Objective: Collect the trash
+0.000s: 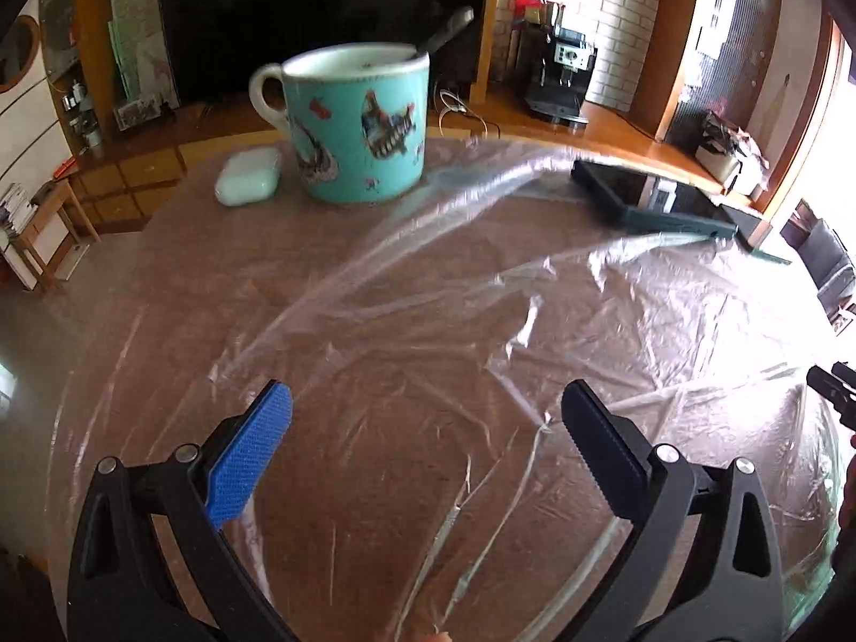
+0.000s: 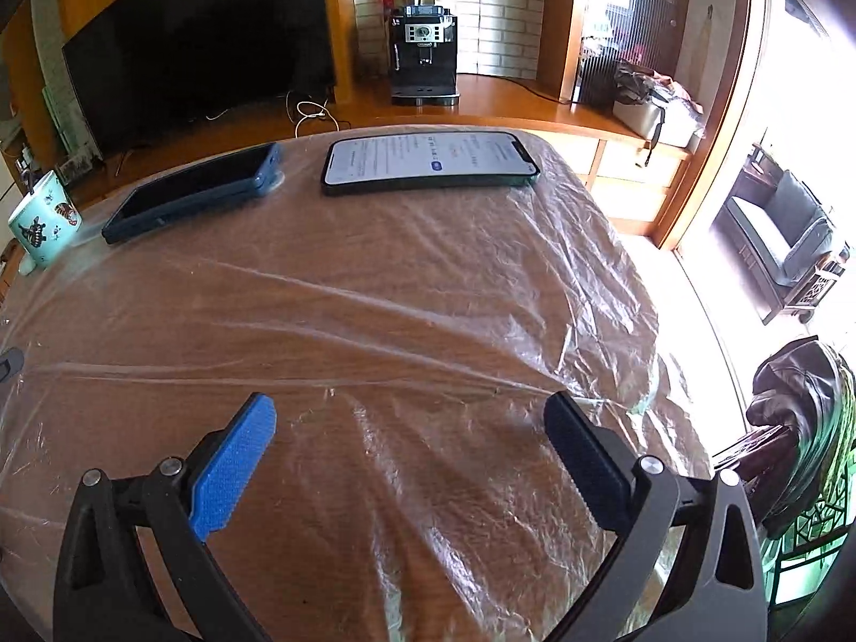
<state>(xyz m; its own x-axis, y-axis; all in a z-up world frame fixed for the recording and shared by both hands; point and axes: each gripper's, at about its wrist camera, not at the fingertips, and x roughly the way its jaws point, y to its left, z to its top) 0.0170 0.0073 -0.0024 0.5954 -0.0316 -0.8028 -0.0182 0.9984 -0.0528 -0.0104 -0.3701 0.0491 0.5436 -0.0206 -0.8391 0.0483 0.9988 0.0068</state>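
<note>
Plastic sheet (image 2: 374, 294) lies crumpled over the table (image 1: 32, 321) under mug (image 1: 358, 123) and phones (image 2: 428, 163) — your left gripper (image 1: 428, 417) and right gripper (image 2: 409, 428) gape wide, holding nothing — no loose trash shows.

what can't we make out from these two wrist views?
- Mug contents: left wrist view, the rim hides the inside; only a spoon handle shows.
- Lit phone screen text: right wrist view, too small and slanted to read.
- Dark phone: left wrist view, partly behind a raised fold of the plastic sheet.
- Near table edge: both views, hidden by the open left gripper and the open right gripper.
</note>
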